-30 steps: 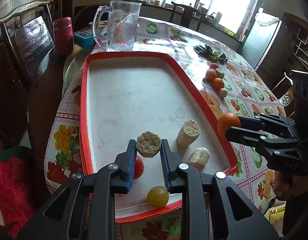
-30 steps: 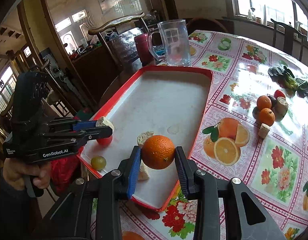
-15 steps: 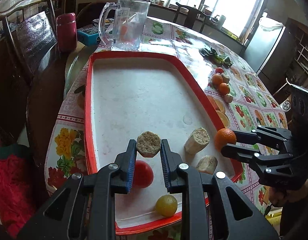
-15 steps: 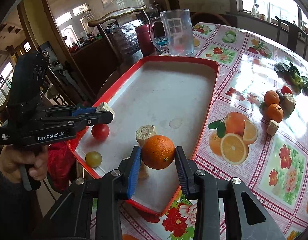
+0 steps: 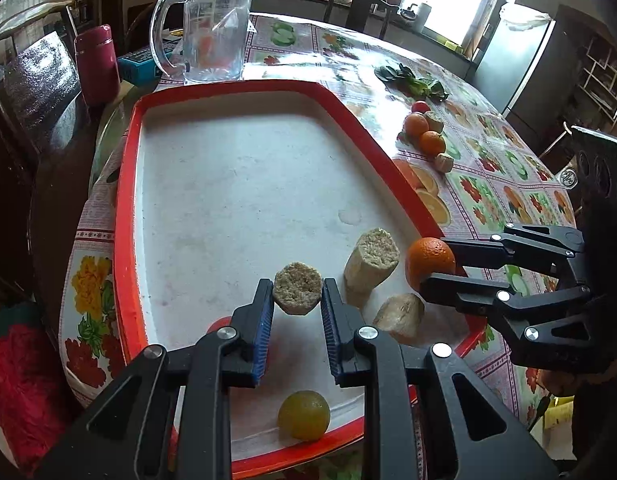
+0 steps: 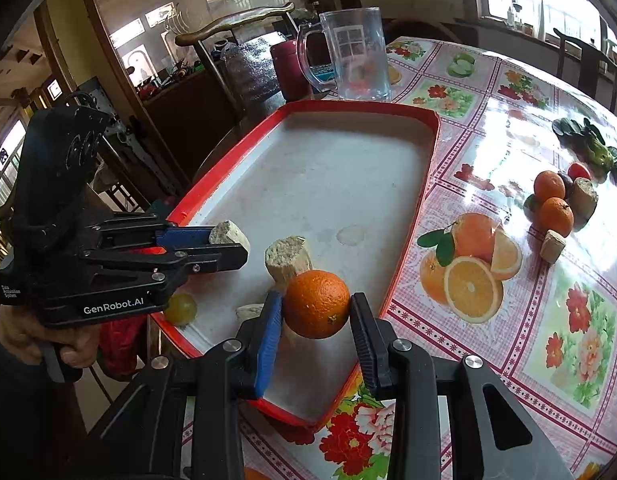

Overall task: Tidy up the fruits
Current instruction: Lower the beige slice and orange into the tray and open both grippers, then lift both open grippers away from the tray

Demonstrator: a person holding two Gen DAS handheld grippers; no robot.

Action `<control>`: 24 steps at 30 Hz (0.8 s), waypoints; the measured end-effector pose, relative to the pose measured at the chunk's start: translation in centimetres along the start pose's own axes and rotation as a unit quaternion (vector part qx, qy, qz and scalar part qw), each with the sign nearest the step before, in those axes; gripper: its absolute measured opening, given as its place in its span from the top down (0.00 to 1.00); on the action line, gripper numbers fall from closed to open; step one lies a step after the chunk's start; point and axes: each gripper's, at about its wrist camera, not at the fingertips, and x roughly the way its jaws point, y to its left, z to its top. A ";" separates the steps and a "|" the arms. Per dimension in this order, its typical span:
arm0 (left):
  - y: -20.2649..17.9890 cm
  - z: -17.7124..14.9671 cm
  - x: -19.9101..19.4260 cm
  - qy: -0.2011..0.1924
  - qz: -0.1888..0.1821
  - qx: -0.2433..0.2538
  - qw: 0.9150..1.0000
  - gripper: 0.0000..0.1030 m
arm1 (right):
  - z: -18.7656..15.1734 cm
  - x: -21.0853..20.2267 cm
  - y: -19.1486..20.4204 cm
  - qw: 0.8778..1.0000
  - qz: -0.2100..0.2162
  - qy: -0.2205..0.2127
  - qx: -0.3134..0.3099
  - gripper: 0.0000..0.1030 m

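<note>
Left wrist view: left gripper (image 5: 297,307) stays clamped on a cut stub (image 5: 297,288), now further over the near tray (image 5: 124,216); the orange (image 5: 430,261) has crossed the right rim, so both look ready to set down.

Right wrist view: right gripper (image 6: 315,320) grips that orange above the tray's near corner. Floral tablecloth (image 6: 508,128), glass mug (image 6: 354,54), chair behind.

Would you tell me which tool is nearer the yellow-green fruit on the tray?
Left. The left tool hangs just above the yellow-green fruit; the right tool holds its orange near the tray's opposite rim.
</note>
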 end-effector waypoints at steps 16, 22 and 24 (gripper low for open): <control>-0.2 -0.1 -1.2 -0.008 0.027 -0.002 1.000 0.51 | -0.6 -1.2 -0.1 1.000 0.013 -0.007 0.011 0.62; -0.3 -0.3 -1.9 -0.011 0.030 -0.004 0.999 0.51 | -1.1 -3.0 -0.4 1.000 0.008 -0.024 0.016 0.62; -0.5 -0.3 -2.1 -0.013 0.031 -0.004 0.999 0.51 | -1.3 -3.5 -0.8 0.999 0.005 -0.029 0.018 0.62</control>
